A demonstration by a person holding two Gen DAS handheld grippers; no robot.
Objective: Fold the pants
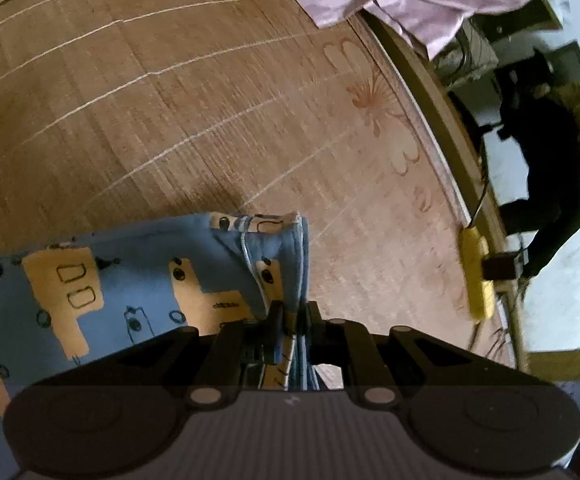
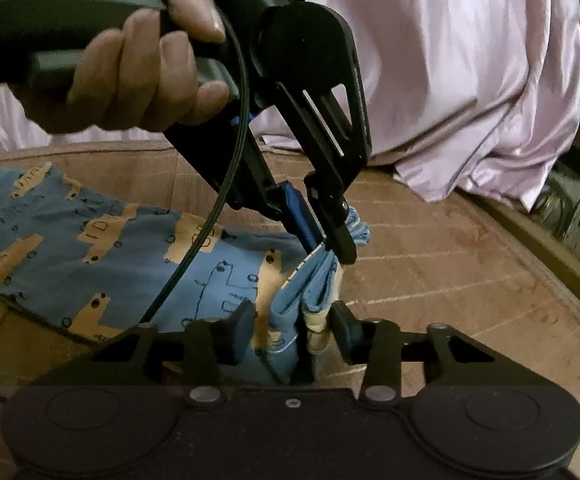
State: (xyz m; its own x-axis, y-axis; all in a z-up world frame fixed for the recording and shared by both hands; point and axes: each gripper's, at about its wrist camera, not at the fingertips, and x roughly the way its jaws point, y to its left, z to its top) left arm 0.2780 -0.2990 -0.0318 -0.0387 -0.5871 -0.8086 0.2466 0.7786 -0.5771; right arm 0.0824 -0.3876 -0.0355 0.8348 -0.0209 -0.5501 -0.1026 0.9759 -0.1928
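Note:
The pants (image 1: 130,280) are blue with a tan truck print and lie on a brown woven mat (image 1: 170,100). My left gripper (image 1: 293,316) is shut on a bunched edge of the pants. In the right wrist view a hand (image 2: 130,60) holds that left gripper (image 2: 331,252), which comes down from above and pinches the pants (image 2: 110,248) at their right end, lifting the fabric slightly. Just below it, my right gripper (image 2: 293,320) stands open, its fingers on either side of the hanging folds of the same end.
A pale pink satin sheet (image 2: 449,80) is heaped along the mat's far side. A yellow brush (image 1: 475,272) lies at the mat's right edge. Beyond that edge, on the floor, is a person in dark clothes (image 1: 549,184), with dark boxes nearby.

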